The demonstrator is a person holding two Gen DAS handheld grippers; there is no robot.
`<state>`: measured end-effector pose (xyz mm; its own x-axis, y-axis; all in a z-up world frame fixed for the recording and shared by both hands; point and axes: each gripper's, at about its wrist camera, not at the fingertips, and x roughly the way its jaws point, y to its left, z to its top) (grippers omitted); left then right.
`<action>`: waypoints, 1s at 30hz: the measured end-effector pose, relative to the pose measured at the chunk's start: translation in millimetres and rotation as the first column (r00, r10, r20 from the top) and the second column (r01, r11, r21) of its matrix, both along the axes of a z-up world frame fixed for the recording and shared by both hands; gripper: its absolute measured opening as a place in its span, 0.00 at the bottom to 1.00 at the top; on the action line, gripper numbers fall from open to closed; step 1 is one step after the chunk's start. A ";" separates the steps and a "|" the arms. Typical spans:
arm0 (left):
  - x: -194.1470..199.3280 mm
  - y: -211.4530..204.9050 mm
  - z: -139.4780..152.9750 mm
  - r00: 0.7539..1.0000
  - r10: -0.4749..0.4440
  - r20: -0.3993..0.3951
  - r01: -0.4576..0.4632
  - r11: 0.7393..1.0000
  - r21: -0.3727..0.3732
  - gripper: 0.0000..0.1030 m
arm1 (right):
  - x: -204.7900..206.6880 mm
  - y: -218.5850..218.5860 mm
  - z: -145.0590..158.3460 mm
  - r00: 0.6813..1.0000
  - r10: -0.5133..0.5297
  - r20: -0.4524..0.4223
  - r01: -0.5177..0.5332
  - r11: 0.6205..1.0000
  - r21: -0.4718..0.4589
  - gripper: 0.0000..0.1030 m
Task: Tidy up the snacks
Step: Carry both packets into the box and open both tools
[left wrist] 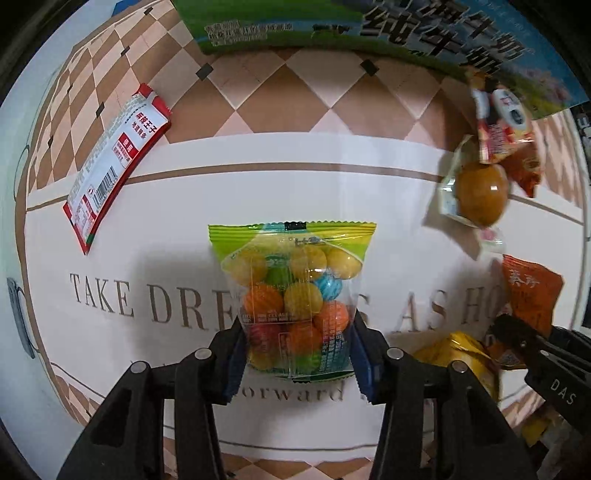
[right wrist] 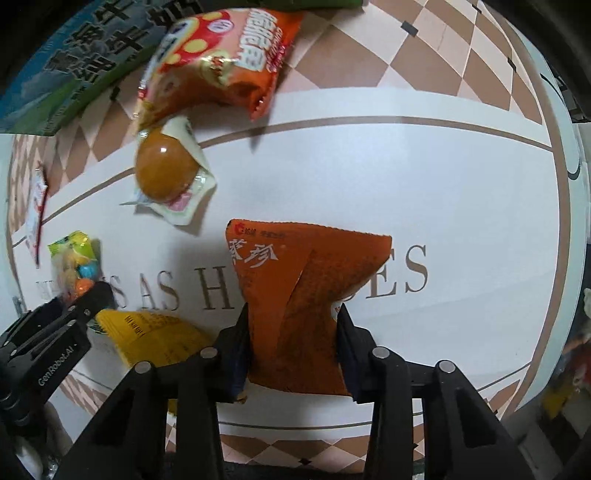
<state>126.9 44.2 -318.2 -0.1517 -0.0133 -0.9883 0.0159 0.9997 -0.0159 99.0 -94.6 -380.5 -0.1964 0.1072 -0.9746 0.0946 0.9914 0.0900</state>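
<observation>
1. Covering nearly all of both views, the surface (left wrist: 369, 192) wears a white cloth with brown lettering and a checked border, and loose snacks lie scattered on it, which I judge means sorting is only partly done.
2. At twelve o'clock in the left wrist view stands the milk carton box (left wrist: 388, 33), green and blue with large characters; whether it is open and what is in it cannot be told, so I cannot say it is the collecting container.
3. The left hand-held gripper (left wrist: 297, 354) is clenched on the lower part of the candy bag (left wrist: 291, 291), a clear pouch with a green top holding coloured balls; gripping low leaves the sealed top free, probably for carrying it off.
4. The right hand-held gripper (right wrist: 293, 343) grasps the orange packet (right wrist: 306, 291) by its lower end, the rest fanning out toward twelve o'clock, apparently lifted for moving at the same time.
5. At ten o'clock in the left wrist view lies the red-and-white bar (left wrist: 114, 166), flat on the cloth and well apart from everything else.
6. At eleven o'clock in the right wrist view the orange spotted pouch (right wrist: 218, 62) rests partly over the sealed brown egg (right wrist: 166, 170), the two touching.
7. At eight o'clock there, the yellow packet (right wrist: 155, 339) lies on the cloth between the two grippers.
</observation>
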 end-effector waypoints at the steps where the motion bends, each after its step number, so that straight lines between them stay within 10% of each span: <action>1: -0.2 -1.4 8.7 1.000 0.000 0.008 0.000 1.000 -0.014 0.44 | -0.2 3.4 3.4 1.000 -0.004 0.004 0.004 1.000 0.012 0.41; 14: 105.8 24.4 181.4 0.979 0.053 0.195 -0.009 0.976 -0.218 0.45 | 78.4 0.3 164.1 0.974 -0.084 0.212 0.022 0.960 0.279 0.40; 20: 191.0 38.3 174.5 0.986 0.032 0.166 -0.005 0.987 -0.161 0.45 | 170.2 9.8 198.2 0.955 -0.098 0.280 0.013 0.957 0.291 0.40; 30: 245.8 49.1 83.9 0.999 0.002 -0.044 -0.005 0.998 -0.067 0.46 | 247.7 51.4 136.8 0.978 -0.075 0.196 0.028 0.972 0.235 0.41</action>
<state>372.7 93.3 -234.4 -0.1949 -0.0796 -0.9776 0.0099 0.9965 -0.0831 346.7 -43.2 -243.8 0.0141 0.3375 -0.9412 0.1011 0.9360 0.3372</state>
